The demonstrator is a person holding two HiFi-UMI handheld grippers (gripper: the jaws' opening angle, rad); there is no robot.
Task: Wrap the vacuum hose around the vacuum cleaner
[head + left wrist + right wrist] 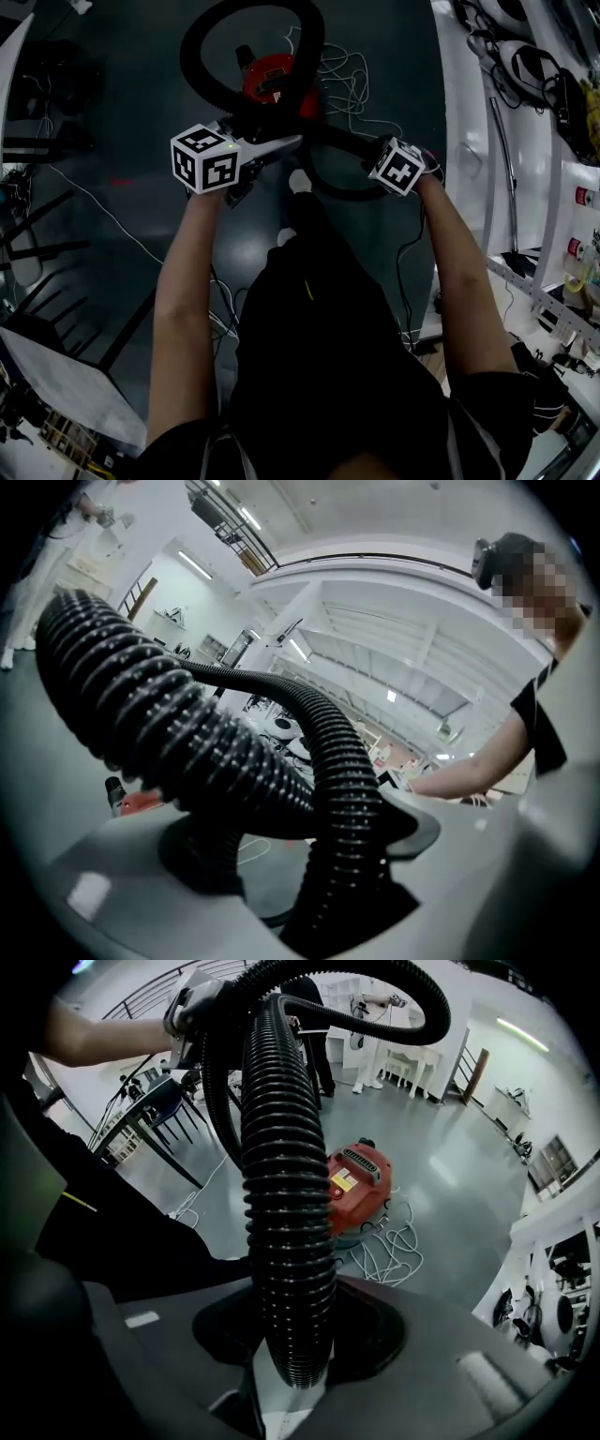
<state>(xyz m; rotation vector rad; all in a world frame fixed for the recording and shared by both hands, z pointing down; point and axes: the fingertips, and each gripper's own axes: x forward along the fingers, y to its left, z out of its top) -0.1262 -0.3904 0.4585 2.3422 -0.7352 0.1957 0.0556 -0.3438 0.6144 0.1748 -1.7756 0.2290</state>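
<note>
Both arms reach forward and down, bare from the elbow. The left arm [183, 300] runs almost straight ahead. Its left gripper [267, 142] lies close to level and points toward the vacuum cleaner [269, 80], with the marker cube on top. The right arm [459, 272] angles inward from the right side. The right gripper [370, 155] tips steeply toward the floor [131, 103].

The black ribbed hose [190, 52] rises from the red vacuum cleaner and forms a wide loop above it, then comes across to the two grippers. The vacuum cleaner stands on the floor just ahead of the person's feet, beside a loose white cable [352, 84].

In the left gripper view, the left gripper [309, 855] has its jaws fairly wide, clamped on the hose [347, 780]. A second run of the hose sweeps close past on the left.

In the right gripper view, the right gripper [286, 1354] pinches the hose [281, 1147] more narrowly. The hose stands straight up from its jaws, with the vacuum cleaner [361, 1180] and the cable [394, 1241] beyond.
</note>
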